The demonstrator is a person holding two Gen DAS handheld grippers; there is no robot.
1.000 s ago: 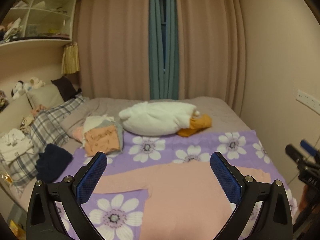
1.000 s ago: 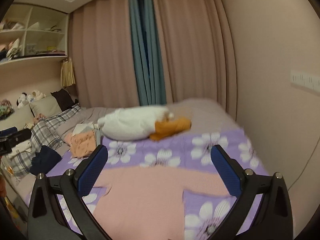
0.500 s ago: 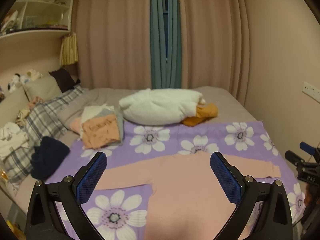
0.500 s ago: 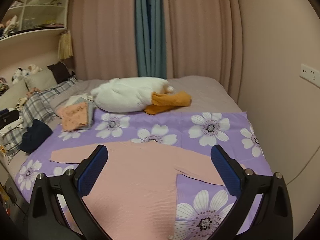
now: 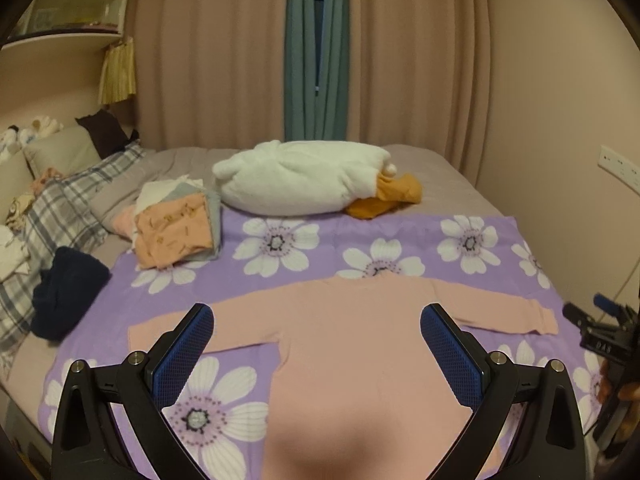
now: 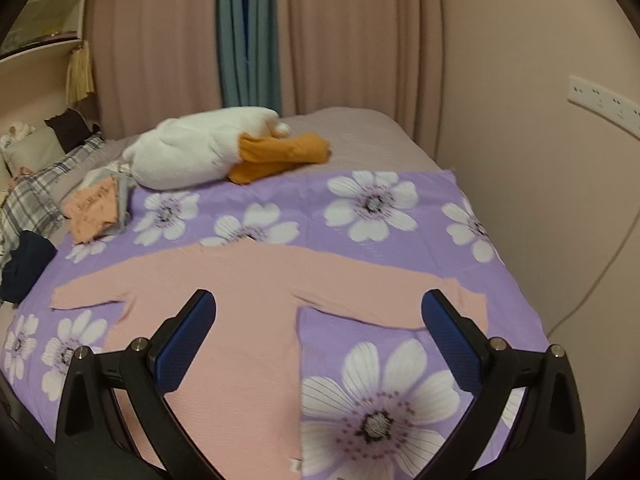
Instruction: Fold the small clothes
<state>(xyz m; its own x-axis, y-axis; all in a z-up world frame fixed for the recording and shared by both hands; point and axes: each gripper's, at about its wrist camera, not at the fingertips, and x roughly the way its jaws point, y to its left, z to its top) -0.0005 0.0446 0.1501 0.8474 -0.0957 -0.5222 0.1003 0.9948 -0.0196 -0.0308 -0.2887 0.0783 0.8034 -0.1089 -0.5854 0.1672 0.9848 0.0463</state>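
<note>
Biggest risk, as a judgement: dragging the whole purple flowered sheet [image 6: 384, 184] along with the pink long-sleeved top [image 5: 360, 360], since thin cloth on thin cloth invites a pinch through both layers. Next: catching only one layer of a sleeve, leaving a crooked, lopsided fold. Smaller: misjudging the far right cuff [image 6: 468, 300], close to the sheet's edge beside the wall, and letting it slide off. Smaller yet: knocking the right gripper, visible at the right margin of the left view as dark hardware [image 5: 600, 332], against the other tool during a crossing fold. Top spread flat, face down or up cannot be told, body toward the near edge, both sleeves straight out left and right, collar toward the far side. Left gripper [image 5: 316, 356] poised above the body with jaws wide apart, nothing between them; right gripper [image 6: 318, 344] likewise wide apart over the right armpit and bare sheet, holding nothing. Beyond the sheet, a bed in grey-beige cover [image 5: 436, 184]; far centre, a white plush pillow [image 5: 300, 180] touching an orange garment [image 5: 392, 196]; far left, a stack of folded clothes [image 5: 176, 228], peach on top; left edge, a navy bundle [image 5: 64, 292] and plaid bedding [image 5: 60, 216]. Pink curtains [image 5: 420, 60] with a teal strip [image 5: 312, 52] at the back, shelving [image 5: 76, 4] upper left, wall sockets [image 6: 600, 100] on the right.
</note>
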